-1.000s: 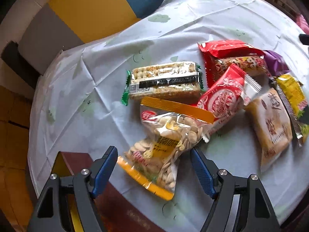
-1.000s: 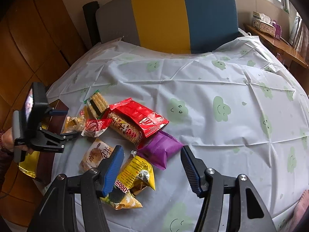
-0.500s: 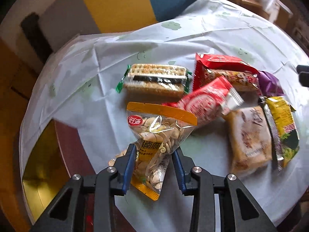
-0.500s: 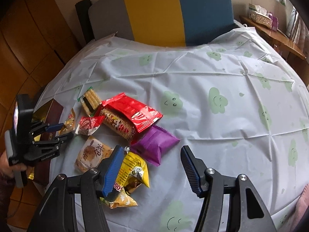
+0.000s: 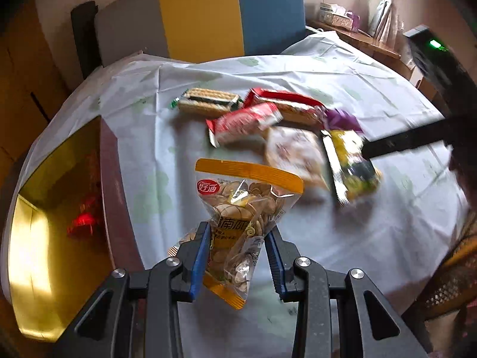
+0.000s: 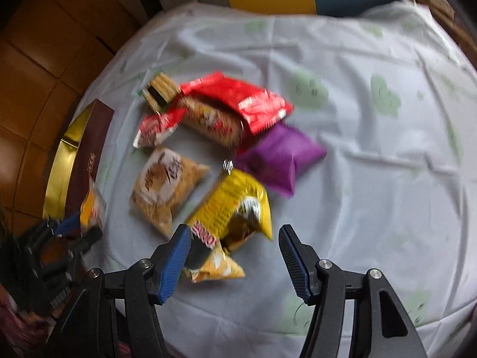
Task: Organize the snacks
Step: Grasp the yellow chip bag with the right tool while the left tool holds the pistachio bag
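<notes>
Two grippers work over the cloth (image 6: pixel 372 179), whose right half lies bare. The left gripper (image 5: pixel 237 256) pinches the seed bag (image 5: pixel 241 208), marked with a red oval logo, lifted beside the gold box (image 5: pixel 56 208) at the table's left edge. The right gripper (image 6: pixel 232 253) hangs parted over the yellow packet (image 6: pixel 232 205), not touching; its print blurs.

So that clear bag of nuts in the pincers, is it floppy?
Probably. The bag of nuts bunches where the left gripper pinches it, and its top flares out. The loose nuts would likely shift. Its glossy film may slip.
</notes>
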Motion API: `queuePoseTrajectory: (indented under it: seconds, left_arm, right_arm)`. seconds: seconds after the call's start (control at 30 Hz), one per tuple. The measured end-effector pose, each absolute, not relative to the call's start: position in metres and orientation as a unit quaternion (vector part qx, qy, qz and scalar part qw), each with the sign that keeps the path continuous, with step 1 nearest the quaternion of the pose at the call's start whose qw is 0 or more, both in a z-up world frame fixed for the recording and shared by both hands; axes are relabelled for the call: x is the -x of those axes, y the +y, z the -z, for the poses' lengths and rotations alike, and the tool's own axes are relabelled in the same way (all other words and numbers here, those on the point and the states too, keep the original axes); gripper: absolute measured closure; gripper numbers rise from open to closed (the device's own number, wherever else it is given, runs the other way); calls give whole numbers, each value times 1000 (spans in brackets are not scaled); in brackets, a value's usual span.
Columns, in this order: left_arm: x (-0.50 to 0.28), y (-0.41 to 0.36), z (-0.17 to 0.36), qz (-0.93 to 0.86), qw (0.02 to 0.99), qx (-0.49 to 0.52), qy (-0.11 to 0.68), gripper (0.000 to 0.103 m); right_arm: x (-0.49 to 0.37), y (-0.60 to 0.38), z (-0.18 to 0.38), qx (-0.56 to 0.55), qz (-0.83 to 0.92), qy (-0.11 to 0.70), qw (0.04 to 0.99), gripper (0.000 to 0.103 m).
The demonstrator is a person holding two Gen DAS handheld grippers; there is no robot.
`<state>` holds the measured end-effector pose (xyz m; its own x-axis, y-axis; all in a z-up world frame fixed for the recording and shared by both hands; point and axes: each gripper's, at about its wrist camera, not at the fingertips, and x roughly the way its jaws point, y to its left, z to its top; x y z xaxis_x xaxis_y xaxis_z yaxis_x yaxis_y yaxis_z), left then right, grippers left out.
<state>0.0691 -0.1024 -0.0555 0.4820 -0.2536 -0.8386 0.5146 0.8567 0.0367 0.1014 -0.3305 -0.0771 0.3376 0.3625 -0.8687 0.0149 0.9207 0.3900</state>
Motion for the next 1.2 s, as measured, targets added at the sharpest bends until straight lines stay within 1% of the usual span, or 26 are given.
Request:
queuePoseTrajectory:
  seconds: [0.1, 0.23, 0.4, 0.53, 0.57, 0.63, 0.67, 0.73, 0.9, 0.97, 1.0, 1.1, 1.17, 1.2]
  left_arm:
    - [-54, -102, 65, 224, 849, -130, 460, 66]
    - [-48, -104, 71, 220, 859, -137, 442, 66]
    - [-45, -101, 73, 220, 862, -122, 439, 67]
    - [-44, -100, 75, 221, 866, -118, 433, 67]
    - [-44, -99, 75, 220, 866, -117, 432, 67]
    - [-44, -99, 76, 218, 868, -112, 432, 67]
    - [-44, -99, 75, 218, 868, -113, 432, 67]
    - [-44, -99, 75, 217, 868, -111, 432, 67]
    - [-44, -98, 75, 217, 868, -108, 433, 67]
    - [-45, -99, 76, 215, 869, -108, 433, 67]
    - [-44, -100, 76, 214, 870, -109, 432, 67]
    - [-43, -101, 76, 211, 871, -112, 429, 67]
    - [-43, -101, 76, 208, 873, -111, 427, 67]
    - [-43, -101, 76, 206, 874, -111, 426, 67]
  right_arm:
    - [-100, -326, 78, -187, -134, 563, 794, 29]
    - [-101, -317, 78, -185, -121, 560, 799, 27]
    - [-112, -320, 89, -246, -102, 552, 790, 27]
    - [-117, -309, 95, -206, -74, 552, 805, 27]
    - [-116, -302, 94, -187, -72, 550, 810, 28]
    - [-115, -289, 92, -147, -76, 548, 820, 39]
    - [-114, -284, 91, -122, -74, 547, 825, 42]
    - [-113, -288, 91, -118, -77, 550, 823, 45]
    - [-115, -305, 94, -155, -85, 564, 806, 45]
    - [-115, -306, 94, -162, -84, 563, 806, 40]
    - [-115, -306, 94, -164, -86, 562, 806, 36]
    - [-119, -303, 96, -162, -83, 561, 807, 35]
    - [-120, -299, 95, -150, -77, 560, 811, 41]
    - [-118, -293, 94, -136, -72, 559, 815, 46]
